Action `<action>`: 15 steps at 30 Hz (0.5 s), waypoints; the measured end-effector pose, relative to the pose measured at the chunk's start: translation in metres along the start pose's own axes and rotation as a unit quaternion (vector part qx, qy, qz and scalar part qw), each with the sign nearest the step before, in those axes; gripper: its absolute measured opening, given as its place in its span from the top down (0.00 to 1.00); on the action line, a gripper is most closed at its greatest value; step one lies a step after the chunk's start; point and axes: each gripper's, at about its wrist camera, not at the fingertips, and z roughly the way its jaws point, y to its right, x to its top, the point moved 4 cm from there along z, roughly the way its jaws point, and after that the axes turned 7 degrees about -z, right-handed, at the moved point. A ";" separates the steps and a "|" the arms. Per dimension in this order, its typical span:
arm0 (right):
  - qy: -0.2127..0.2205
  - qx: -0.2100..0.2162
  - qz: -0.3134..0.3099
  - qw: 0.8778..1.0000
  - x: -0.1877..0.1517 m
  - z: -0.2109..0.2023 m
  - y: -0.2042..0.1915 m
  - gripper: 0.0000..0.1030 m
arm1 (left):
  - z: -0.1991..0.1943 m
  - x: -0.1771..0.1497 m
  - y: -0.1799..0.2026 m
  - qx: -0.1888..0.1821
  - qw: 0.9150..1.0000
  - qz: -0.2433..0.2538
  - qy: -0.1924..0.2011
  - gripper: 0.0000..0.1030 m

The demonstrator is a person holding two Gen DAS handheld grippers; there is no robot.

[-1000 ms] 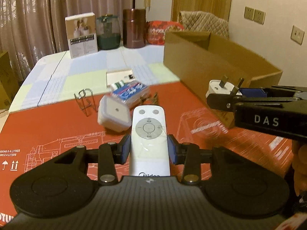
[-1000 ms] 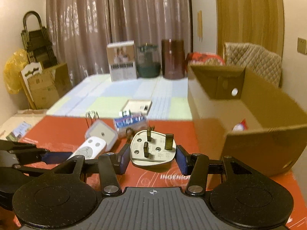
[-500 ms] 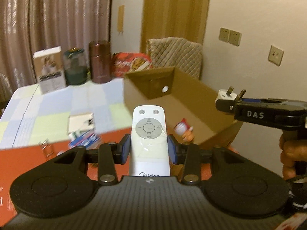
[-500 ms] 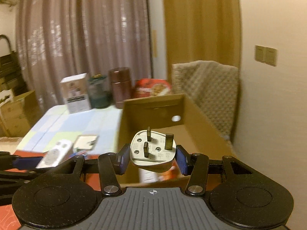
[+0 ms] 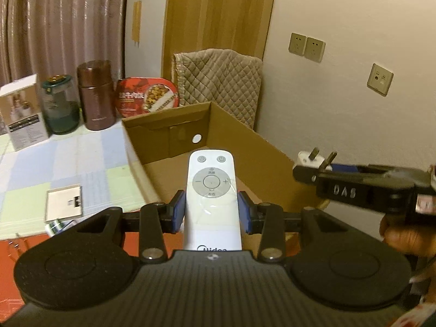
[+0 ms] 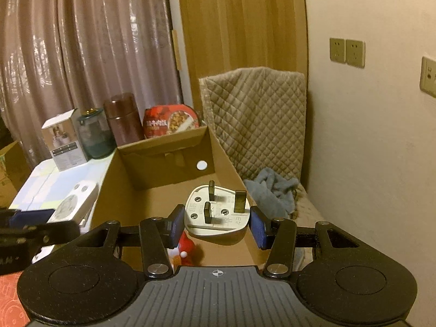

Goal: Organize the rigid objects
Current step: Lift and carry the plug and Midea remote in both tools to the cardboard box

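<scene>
While my left gripper (image 5: 211, 212) clamps white remote (image 5: 211, 190) and right gripper (image 6: 216, 224) clamps three-pin plug (image 6: 218, 211), both hang over open cardboard box (image 5: 245, 136). Step: carry to box. Next, I judge: lower inside, then release gently.

One white remote control (image 5: 211, 188), one white three-pin plug (image 6: 218, 211) and one open cardboard box (image 5: 169, 121) are in view. Far off stand one brown canister (image 5: 95, 95), one glass jar (image 5: 58, 106), one white carton (image 5: 23, 114) and one red tin (image 5: 147, 96). Three wall sockets (image 5: 306, 47) are on the right.
</scene>
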 end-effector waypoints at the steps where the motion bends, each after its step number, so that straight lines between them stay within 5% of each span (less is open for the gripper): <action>1: -0.003 0.000 0.002 1.000 -0.001 0.002 0.002 0.55 | 0.006 0.001 0.002 -0.003 1.000 0.001 -0.003 0.66; 15: -0.026 0.013 0.010 1.000 -0.012 0.027 0.014 0.55 | 0.053 -0.014 0.006 -0.008 0.999 0.007 -0.049 0.66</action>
